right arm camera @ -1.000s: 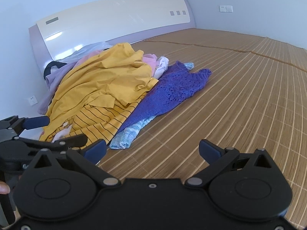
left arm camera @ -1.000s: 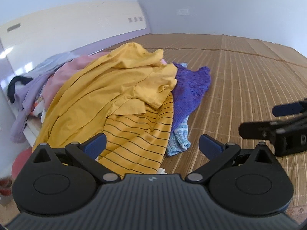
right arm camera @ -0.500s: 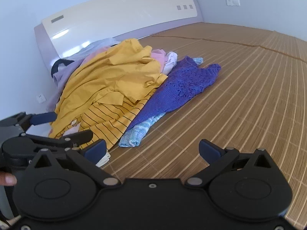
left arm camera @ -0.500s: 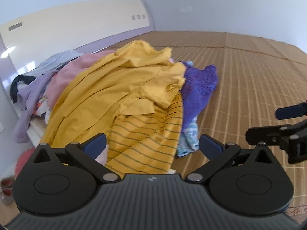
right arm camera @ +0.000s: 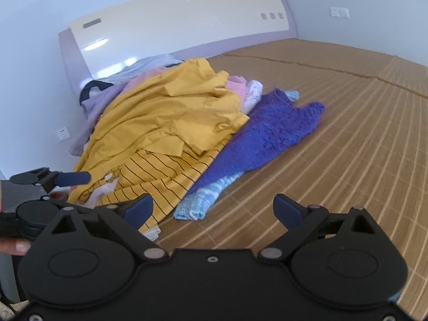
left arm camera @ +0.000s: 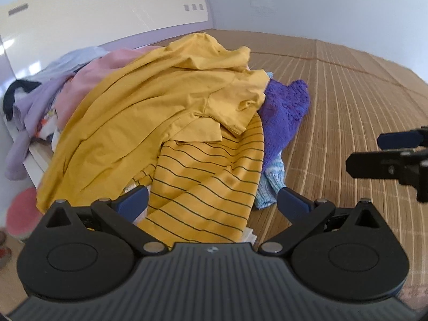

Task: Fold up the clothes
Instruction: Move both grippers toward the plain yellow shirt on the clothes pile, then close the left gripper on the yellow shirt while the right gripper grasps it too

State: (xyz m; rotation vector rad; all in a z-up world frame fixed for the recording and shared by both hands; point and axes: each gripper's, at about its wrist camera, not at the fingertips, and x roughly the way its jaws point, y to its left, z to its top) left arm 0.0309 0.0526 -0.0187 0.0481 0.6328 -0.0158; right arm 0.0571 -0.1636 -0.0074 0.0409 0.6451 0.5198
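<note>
A heap of clothes lies on the bamboo mat near the headboard. On top is a plain yellow shirt [left arm camera: 149, 112] [right arm camera: 165, 117], and under it a yellow striped shirt [left arm camera: 206, 184] [right arm camera: 155, 176]. Beside them lie a purple knit [left arm camera: 283, 112] [right arm camera: 267, 136] and a light blue knit [left arm camera: 270, 184] [right arm camera: 203, 198]. My left gripper [left arm camera: 212, 204] is open, its fingers either side of the striped shirt's near hem, holding nothing. My right gripper [right arm camera: 212, 208] is open above the mat near the blue knit. Each gripper shows at the edge of the other's view.
The bamboo mat [left arm camera: 347, 101] [right arm camera: 347, 123] stretches right and far. A cream and lilac headboard [left arm camera: 101, 16] [right arm camera: 174, 29] stands behind the heap. Pink and lilac garments [left arm camera: 88, 75] lie at the heap's back. A person's fingertip [right arm camera: 16, 246] shows at the left.
Both grippers have moved closer to the heap, which now fills more of each view. Both stay open.
</note>
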